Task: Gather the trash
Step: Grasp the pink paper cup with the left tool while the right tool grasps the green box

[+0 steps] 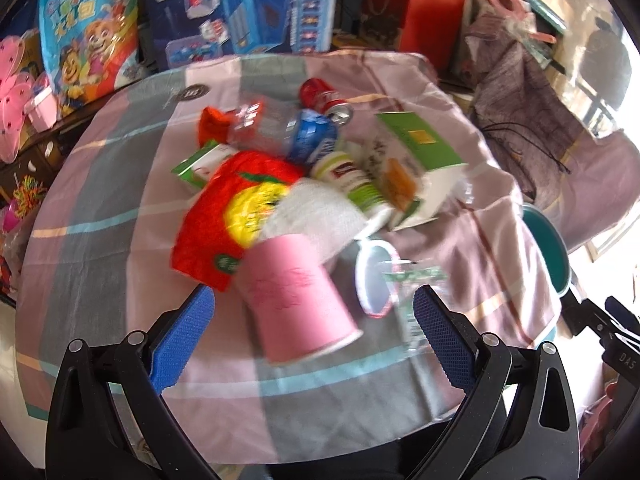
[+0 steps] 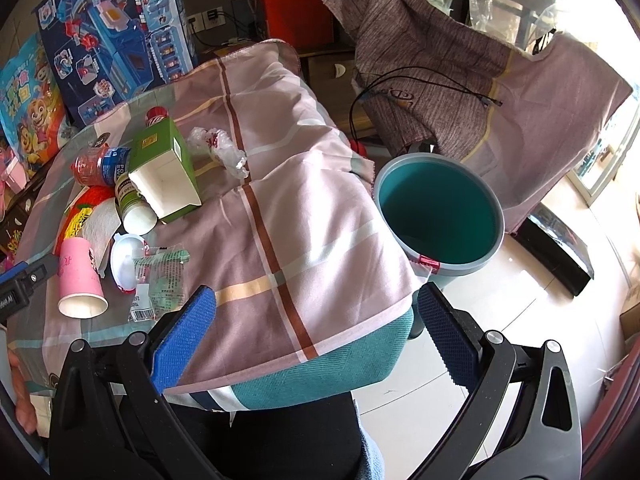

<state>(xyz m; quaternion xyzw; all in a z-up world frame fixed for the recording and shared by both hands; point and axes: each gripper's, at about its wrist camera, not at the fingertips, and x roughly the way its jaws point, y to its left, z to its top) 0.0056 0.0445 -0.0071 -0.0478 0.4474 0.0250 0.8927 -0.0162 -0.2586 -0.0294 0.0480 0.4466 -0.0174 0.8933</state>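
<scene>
**Mia:** Where is the trash?

**Ben:** It lies in a heap on the checked cloth (image 1: 120,184) on the table. A pink paper cup (image 1: 298,304) is on its side at the front of the heap.

**Mia:** Is the cup near the tongs?

**Ben:** Yes. In the left wrist view, the left gripper (image 1: 314,334) is spread wide with nothing in it. The cup lies right between its two blue pads, closer to the left one. I cannot tell if a pad touches it, because that view is blurry.

**Mia:** What is beside the cup?

**Ben:** A white round lid (image 1: 376,278) and a clear wrapper (image 1: 416,280) with green print lie just to its right. Behind it are a red bag (image 1: 228,216), a white paper towel (image 1: 316,216), a green and white tub (image 1: 352,184), a green box (image 1: 420,152), a squashed bottle (image 1: 288,128) and a red can (image 1: 324,98).

**Mia:** And the other tongs?

**Ben:** The right gripper (image 2: 316,334) is wide apart too, and holds nothing. It hangs over the near edge of the cloth, well away from the heap.

**Mia:** Is there a bin?

**Ben:** A teal bin (image 2: 492,258) stands on the floor, just past the right edge of the table.
</scene>
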